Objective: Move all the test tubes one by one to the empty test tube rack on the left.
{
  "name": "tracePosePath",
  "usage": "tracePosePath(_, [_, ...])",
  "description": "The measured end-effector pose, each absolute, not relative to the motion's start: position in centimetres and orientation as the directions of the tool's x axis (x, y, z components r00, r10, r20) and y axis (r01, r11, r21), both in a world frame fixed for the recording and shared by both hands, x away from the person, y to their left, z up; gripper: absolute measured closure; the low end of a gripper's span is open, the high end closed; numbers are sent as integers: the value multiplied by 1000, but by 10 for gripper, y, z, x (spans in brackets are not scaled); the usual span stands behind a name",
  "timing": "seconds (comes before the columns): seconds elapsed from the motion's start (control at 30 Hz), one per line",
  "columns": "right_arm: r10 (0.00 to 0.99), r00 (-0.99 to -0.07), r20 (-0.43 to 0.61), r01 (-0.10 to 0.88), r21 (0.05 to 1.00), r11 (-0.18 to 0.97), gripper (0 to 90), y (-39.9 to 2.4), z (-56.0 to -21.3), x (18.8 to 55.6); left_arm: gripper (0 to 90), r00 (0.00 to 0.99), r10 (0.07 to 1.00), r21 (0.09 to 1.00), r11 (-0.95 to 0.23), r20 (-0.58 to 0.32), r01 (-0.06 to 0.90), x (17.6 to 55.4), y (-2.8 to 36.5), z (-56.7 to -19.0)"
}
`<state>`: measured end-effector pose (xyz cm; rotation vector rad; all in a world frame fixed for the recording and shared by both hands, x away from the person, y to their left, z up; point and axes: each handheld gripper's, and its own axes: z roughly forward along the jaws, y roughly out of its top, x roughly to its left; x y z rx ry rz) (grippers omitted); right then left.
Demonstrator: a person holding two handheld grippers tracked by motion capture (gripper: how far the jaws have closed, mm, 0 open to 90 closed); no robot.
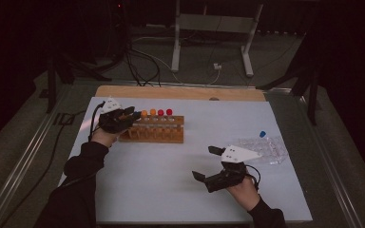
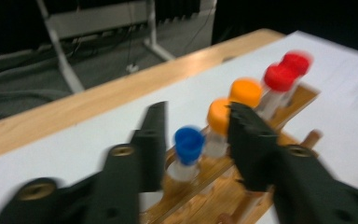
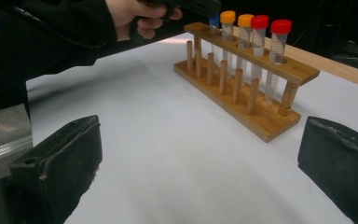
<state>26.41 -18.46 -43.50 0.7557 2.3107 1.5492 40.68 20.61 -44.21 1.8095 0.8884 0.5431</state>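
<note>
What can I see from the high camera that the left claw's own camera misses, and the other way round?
The high view alone takes in the right claw, open above the white table, and a clear plastic bag with a blue-capped tube on it. The left gripper view alone gives a close look at the left claw, open around a blue-capped tube in the rack. Both share the wooden rack, its orange and red caps, and the table's wooden far edge.
</note>
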Motion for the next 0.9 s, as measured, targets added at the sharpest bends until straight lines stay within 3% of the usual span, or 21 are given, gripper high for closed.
tracePosePath(0.07, [551,-832,67,269,917,294,0,-187,-434,265,371,637,769,920,-207,-57,333,403,210,-437])
tracePosePath(0.37, [624,-781,8,231,933,277,0,-214,-421,274,91,697,711,932,-188,-89,311,371,216,-429])
tracePosePath(0.5, [696,-718,-14,236,936,262,0,-237,-414,280,27,728,678,936,-183,-102,301,356,215,-430])
tracePosePath(0.9, [880,-476,-9,305,936,175,0,-319,-413,299,9,791,606,943,-210,-82,259,327,203,-434])
